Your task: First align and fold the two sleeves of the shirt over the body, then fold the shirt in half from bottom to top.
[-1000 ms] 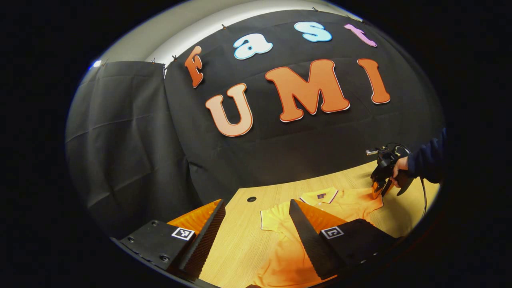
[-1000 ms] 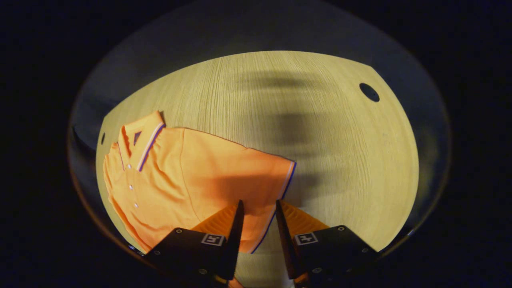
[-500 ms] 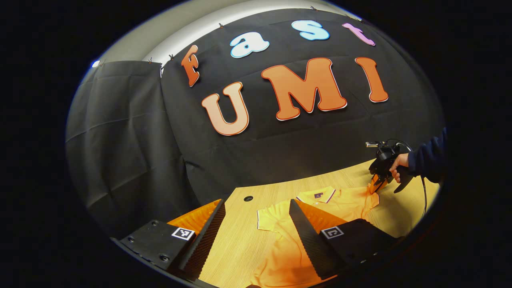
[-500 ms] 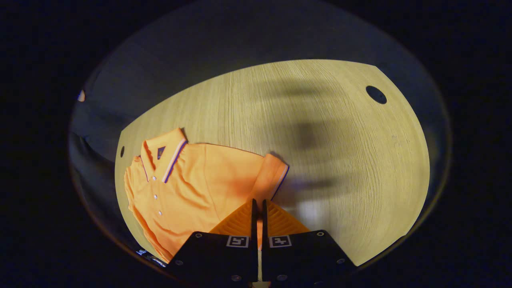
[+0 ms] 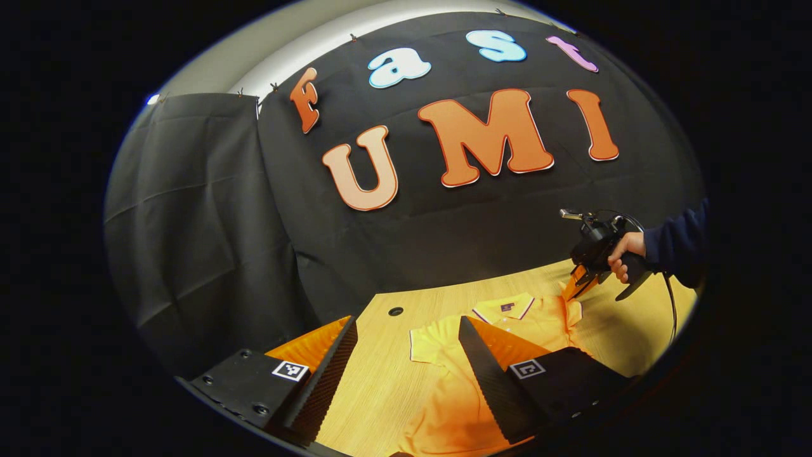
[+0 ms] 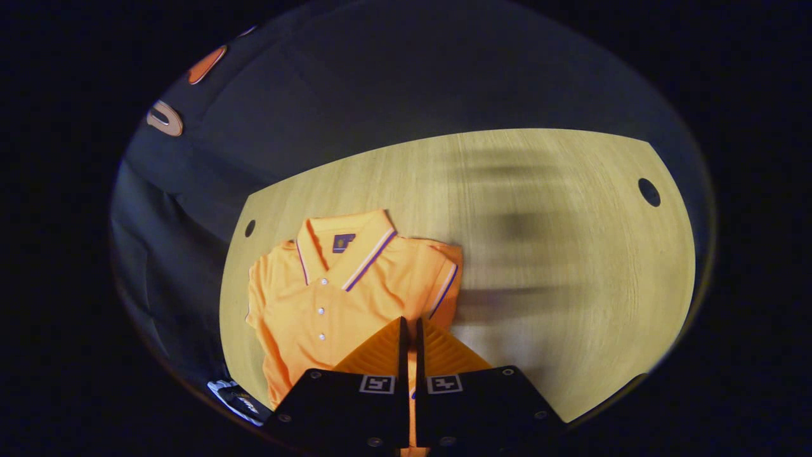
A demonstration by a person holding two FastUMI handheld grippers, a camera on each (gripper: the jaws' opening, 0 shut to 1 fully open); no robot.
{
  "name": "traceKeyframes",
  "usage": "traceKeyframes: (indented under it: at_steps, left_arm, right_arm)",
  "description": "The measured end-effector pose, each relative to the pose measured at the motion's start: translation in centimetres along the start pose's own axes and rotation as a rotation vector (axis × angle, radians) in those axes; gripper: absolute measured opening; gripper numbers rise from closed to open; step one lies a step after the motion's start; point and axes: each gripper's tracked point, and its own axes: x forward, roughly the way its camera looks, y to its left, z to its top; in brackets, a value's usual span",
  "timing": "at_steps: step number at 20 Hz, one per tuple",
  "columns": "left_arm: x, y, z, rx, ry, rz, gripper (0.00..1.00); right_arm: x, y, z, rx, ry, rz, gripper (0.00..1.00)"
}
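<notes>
Fingers of our right gripper (image 6: 409,333) are pressed nearly together on a strip of orange cloth, the sleeve (image 6: 444,282) of the shirt (image 6: 336,298), which is lifted and turned in over the body. In the left gripper view we see that same gripper (image 5: 580,282) farther off, held by a hand (image 5: 625,251) in a dark sleeve (image 5: 679,247), raised above the table with the cloth hanging from its tip. Our left gripper (image 5: 406,355) hovers spread wide, holding nothing; its one finger (image 5: 491,374) hides part of the shirt's body.

The shirt lies face up near the table's (image 6: 558,254) far edge, collar (image 6: 346,244) toward the black wall cloth (image 5: 209,222). Its other sleeve (image 5: 431,339) lies flat, spread outward on the wood. Two round holes (image 6: 648,192) sit near the far corners, one (image 6: 250,228) just beside the collar side. Blurred shadows cross the bare wood beside the lifted sleeve.
</notes>
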Motion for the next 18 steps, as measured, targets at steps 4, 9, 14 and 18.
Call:
traceKeyframes:
  at_steps: [4, 9, 14, 18]
  left_arm:
    - [0.3, 0.7, -0.8, -0.017, 0.013, 0.022, 0.99]
    - [0.8, 2.6, -1.9, -0.068, 0.034, 0.049, 0.99]
    - [3.5, 5.2, -3.6, -0.13, 0.085, 0.047, 0.99]
    - [7.2, 6.5, -3.9, -0.143, 0.086, -0.01, 0.99]
  right_arm:
    - [0.1, 3.5, -0.5, 0.028, 0.035, 0.089, 0.05]
    - [-0.9, 6.2, -0.3, 0.049, 0.037, 0.191, 0.22]
    - [-4.5, 7.2, 0.9, 0.026, -0.069, 0.203, 0.37]
    - [-9.4, 7.7, 1.6, 0.004, -0.201, 0.18, 0.59]
